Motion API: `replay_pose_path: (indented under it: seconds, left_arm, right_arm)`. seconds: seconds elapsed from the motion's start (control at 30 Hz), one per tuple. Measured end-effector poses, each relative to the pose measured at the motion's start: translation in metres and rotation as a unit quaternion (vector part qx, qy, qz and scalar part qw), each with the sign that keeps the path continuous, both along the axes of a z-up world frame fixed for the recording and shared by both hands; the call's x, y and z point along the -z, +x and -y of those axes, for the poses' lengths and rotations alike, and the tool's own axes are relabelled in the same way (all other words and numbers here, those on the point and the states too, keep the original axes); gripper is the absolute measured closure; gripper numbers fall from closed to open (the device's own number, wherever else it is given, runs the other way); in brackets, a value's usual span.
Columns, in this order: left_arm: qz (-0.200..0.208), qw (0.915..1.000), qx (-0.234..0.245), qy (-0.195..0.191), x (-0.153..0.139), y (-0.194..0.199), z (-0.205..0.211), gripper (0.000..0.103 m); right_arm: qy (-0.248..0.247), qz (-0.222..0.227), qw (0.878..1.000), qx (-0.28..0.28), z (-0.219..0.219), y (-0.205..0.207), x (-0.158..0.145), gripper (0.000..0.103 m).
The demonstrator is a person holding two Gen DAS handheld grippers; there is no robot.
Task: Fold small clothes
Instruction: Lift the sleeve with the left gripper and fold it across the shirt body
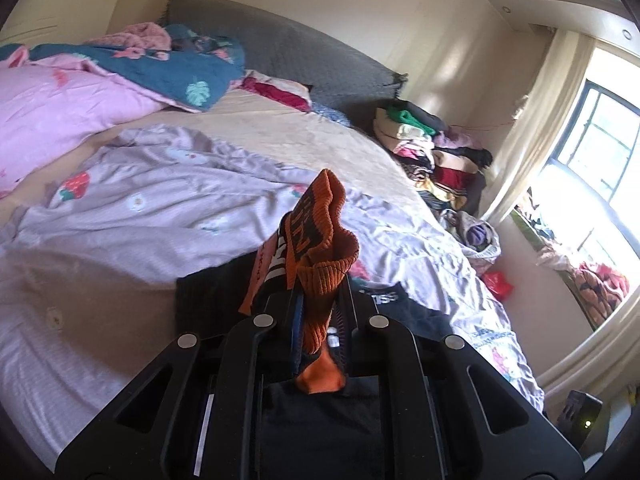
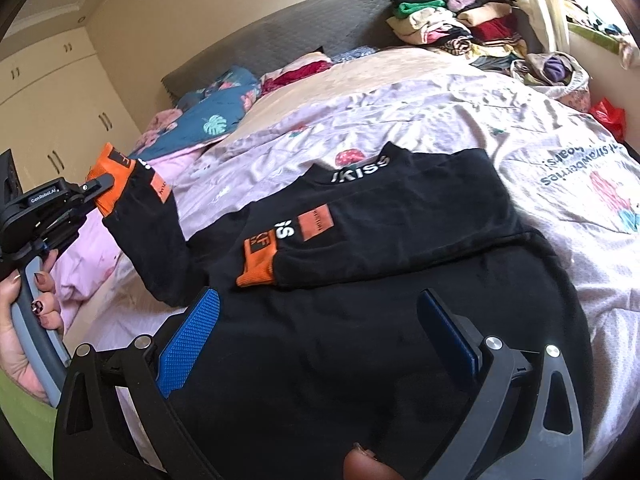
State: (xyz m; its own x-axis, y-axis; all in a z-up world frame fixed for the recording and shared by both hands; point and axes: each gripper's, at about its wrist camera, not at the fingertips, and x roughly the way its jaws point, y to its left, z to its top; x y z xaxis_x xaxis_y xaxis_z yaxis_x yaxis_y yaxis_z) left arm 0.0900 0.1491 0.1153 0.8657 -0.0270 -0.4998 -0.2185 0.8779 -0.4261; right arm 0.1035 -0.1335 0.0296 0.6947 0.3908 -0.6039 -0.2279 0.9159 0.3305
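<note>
A small black sweatshirt with orange cuffs lies on the lilac bedsheet. One sleeve is folded across its chest, its orange cuff near the middle. My left gripper is shut on the other sleeve's orange cuff and holds it lifted above the bed; it also shows in the right wrist view at the far left. My right gripper is open and empty, its blue pads spread over the sweatshirt's lower body.
A pink and blue duvet is bunched at the head of the bed by the grey headboard. A pile of folded clothes sits at the far corner near the window. A wardrobe stands to the left.
</note>
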Motion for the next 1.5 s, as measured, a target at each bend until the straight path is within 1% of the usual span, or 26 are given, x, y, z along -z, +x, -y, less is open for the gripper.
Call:
replay_pose_path:
  seconds: [0.47, 0.53, 0.6, 0.73, 0.93, 1.07, 1.1, 1.17, 1.2, 1.23, 1.27, 1.3, 1.33, 1.47, 1.5]
  left_arm:
    - [0.019, 0.9974, 0.069, -0.005, -0.015, 0.034, 0.068, 0.097]
    - [0.020, 0.9965, 0.082, 0.001, -0.014, 0.040, 0.079, 0.097]
    - [0.018, 0.9954, 0.092, 0.018, -0.012, 0.047, 0.091, 0.097]
    - [-0.005, 0.9929, 0.118, 0.017, 0.006, 0.059, 0.110, 0.097]
    - [-0.048, 0.9868, 0.154, 0.004, 0.043, 0.072, 0.129, 0.097]
    - [-0.081, 0.9787, 0.188, -0.013, 0.069, 0.080, 0.141, 0.096]
    - [-0.093, 0.9751, 0.201, -0.018, 0.079, 0.082, 0.146, 0.096]
    - [-0.104, 0.9712, 0.213, -0.025, 0.089, 0.084, 0.150, 0.094]
    - [-0.113, 0.9681, 0.221, -0.032, 0.096, 0.085, 0.152, 0.087]
    - [-0.117, 0.9665, 0.225, -0.039, 0.100, 0.085, 0.152, 0.078]
    - [-0.121, 0.9652, 0.228, -0.043, 0.103, 0.085, 0.151, 0.070]
    - [-0.126, 0.9636, 0.231, -0.047, 0.106, 0.085, 0.151, 0.054]
    - [-0.129, 0.9620, 0.235, -0.049, 0.108, 0.084, 0.150, 0.047]
    - [-0.130, 0.9632, 0.231, -0.046, 0.109, 0.080, 0.138, 0.045]
    - [-0.127, 0.9659, 0.222, -0.041, 0.108, 0.079, 0.131, 0.040]
  right_arm:
    - [0.028, -0.011, 0.998, 0.060, 0.054, 0.000, 0.002, 0.005]
    - [0.032, -0.013, 0.997, 0.070, 0.062, 0.001, 0.003, 0.005]
    - [0.036, -0.016, 0.996, 0.077, 0.068, 0.001, 0.004, 0.005]
    - [0.041, -0.021, 0.994, 0.096, 0.082, 0.001, 0.007, 0.005]
    - [0.039, -0.036, 0.991, 0.127, 0.101, 0.004, 0.015, 0.005]
    - [0.045, -0.056, 0.987, 0.145, 0.112, 0.007, 0.024, 0.005]
    - [0.045, -0.059, 0.986, 0.148, 0.113, 0.006, 0.026, 0.005]
    - [0.042, -0.068, 0.984, 0.161, 0.118, 0.008, 0.030, 0.004]
    - [0.040, -0.074, 0.982, 0.168, 0.121, 0.009, 0.032, 0.004]
    - [0.039, -0.077, 0.981, 0.173, 0.123, 0.009, 0.034, 0.004]
    - [0.039, -0.082, 0.980, 0.178, 0.125, 0.010, 0.036, 0.004]
    - [0.041, -0.085, 0.979, 0.182, 0.127, 0.011, 0.037, 0.005]
    - [0.041, -0.086, 0.978, 0.183, 0.127, 0.011, 0.038, 0.005]
    - [0.032, -0.090, 0.981, 0.172, 0.121, 0.016, 0.043, 0.005]
    - [0.033, -0.091, 0.982, 0.165, 0.118, 0.018, 0.044, 0.005]
